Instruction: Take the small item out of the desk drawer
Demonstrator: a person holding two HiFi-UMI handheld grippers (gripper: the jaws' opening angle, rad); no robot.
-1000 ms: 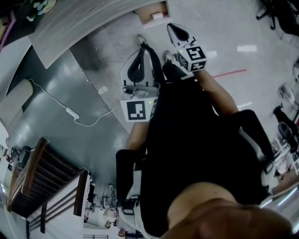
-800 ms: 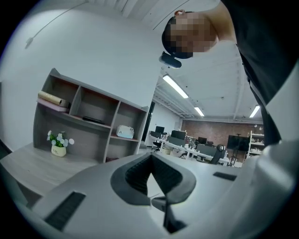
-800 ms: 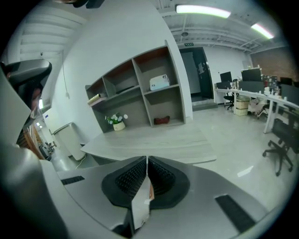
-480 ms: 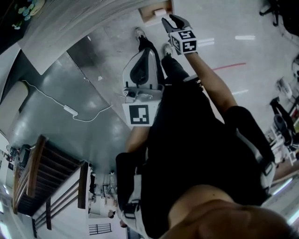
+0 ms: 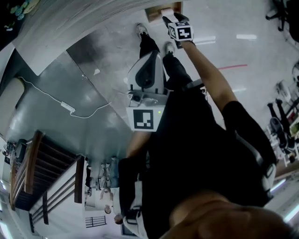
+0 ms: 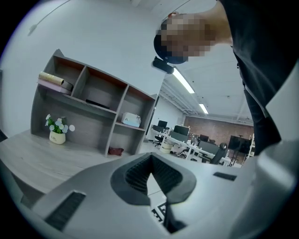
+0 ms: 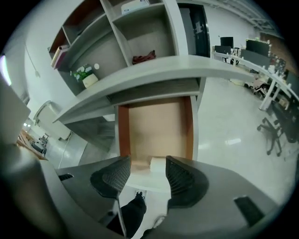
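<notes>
shelf unit (image 6: 93, 88) | white box (image 6: 131, 120) in right column | white cable (image 5: 67, 108) on floor

Carried the white, black-padded right gripper (image 5: 172, 17) away from its earlier place just beside the grey left gripper (image 5: 152, 58), forward to the front edge of the open brown wooden drawer (image 5: 154, 13); a second ago hung well short of that drawer. Stretched the bare forearm out straight toward the drawer. Parted the jaws from fully closed; opening now, with the small white block (image 7: 158, 164) at the drawer's front showing between them, not gripped.
</notes>
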